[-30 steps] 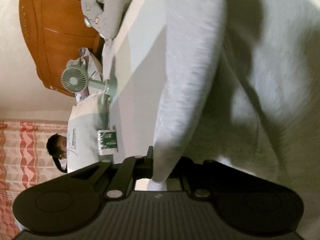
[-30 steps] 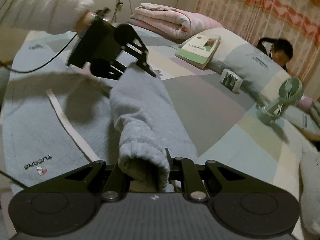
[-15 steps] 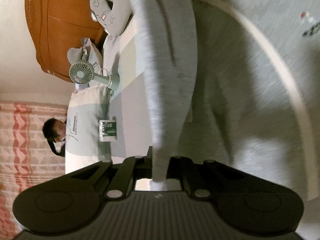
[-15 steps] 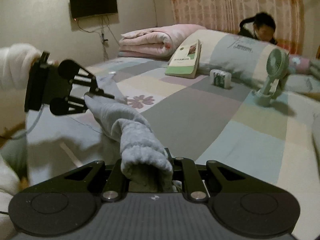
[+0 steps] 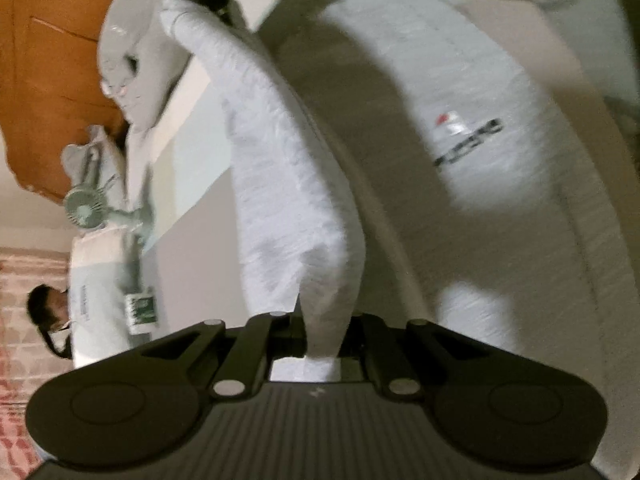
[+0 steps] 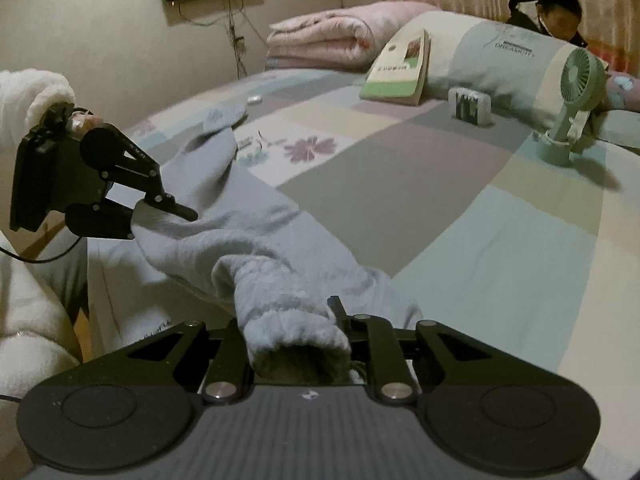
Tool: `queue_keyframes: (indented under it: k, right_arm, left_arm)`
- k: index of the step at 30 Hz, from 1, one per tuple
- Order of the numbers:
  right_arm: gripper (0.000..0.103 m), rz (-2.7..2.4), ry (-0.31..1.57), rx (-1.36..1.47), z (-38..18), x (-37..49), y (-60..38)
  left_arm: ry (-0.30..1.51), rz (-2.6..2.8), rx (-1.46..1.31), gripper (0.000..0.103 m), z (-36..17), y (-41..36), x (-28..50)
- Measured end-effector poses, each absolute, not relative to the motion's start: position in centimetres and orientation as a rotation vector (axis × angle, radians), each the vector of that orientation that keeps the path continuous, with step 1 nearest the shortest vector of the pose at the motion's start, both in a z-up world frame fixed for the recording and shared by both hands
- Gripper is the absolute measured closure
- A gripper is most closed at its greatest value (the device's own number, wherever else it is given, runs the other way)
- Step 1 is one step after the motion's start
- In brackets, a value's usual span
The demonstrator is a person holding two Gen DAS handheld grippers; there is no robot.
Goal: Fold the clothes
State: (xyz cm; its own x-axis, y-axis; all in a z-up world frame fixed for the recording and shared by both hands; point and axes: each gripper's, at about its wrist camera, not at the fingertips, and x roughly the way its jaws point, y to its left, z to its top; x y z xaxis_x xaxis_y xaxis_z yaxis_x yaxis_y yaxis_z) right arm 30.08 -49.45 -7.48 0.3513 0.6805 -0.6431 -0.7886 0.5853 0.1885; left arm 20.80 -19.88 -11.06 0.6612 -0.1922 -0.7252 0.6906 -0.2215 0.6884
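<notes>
Sweatshirt sleeve [image 6: 248,248] hangs between us: left hand-held gripper [image 6: 160,216] clamped on it, right hand-held gripper [image 6: 296,344] opening around the cuff; we lay it flat.

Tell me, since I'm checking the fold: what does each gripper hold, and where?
Left gripper pinches the grey sweatshirt's sleeve mid-length; right gripper, jaws opening, has its cuff between them.

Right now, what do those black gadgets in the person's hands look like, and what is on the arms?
Each is matte black. The left gripper has a boxy body, round discs, linked bars with silver pins and thin fingers, with a black cable trailing from it. The right gripper shows a ribbed grey top, two round pads and silver rivets. The arms wear a fluffy white sleeve.
</notes>
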Motion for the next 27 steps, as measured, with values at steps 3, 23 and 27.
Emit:
queue_keyframes:
  k: [3,23,27]
  right_arm:
    - [0.075,0.950,0.780,-0.191,-8.0,29.6,-49.1]
    - [0.032,0.518,0.762,-0.805,-8.6,14.1,-43.1]
    - [0.032,0.534,0.641,-0.881,-8.5,13.0,-38.7]
  left_arm:
    - [0.438,-0.875,1.605,0.099,-12.3,-20.1,20.7]
    - [0.438,-0.880,1.529,0.099,-13.9,-19.8,20.7]
    - [0.425,-0.872,1.510,0.099,-12.9,-19.9,21.0]
